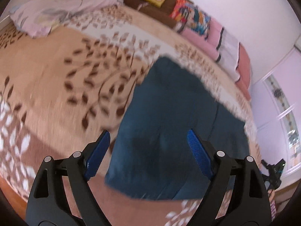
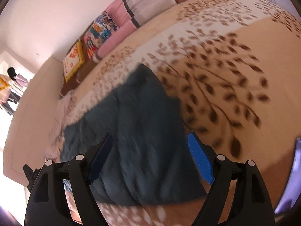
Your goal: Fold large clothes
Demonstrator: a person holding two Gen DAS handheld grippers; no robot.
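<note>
A dark teal garment (image 1: 169, 124) lies folded on a bed covered by a beige spread with a brown leaf print (image 1: 56, 75). In the left wrist view my left gripper (image 1: 148, 137) stands open above the garment's near left part, nothing between its blue pads (image 1: 97, 158). In the right wrist view the same garment (image 2: 131, 131) lies under my right gripper (image 2: 150, 141), which is open too, its pads clear of the cloth. Both pictures are blurred by motion.
A pale lilac cloth (image 1: 56, 13) lies bunched at the bed's far left. Folded pink, white and patterned bedding (image 1: 207, 30) is stacked along the wall (image 2: 116, 32). A person (image 2: 11, 86) stands in a bright doorway at the left. The other gripper (image 1: 272, 171) shows at the right edge.
</note>
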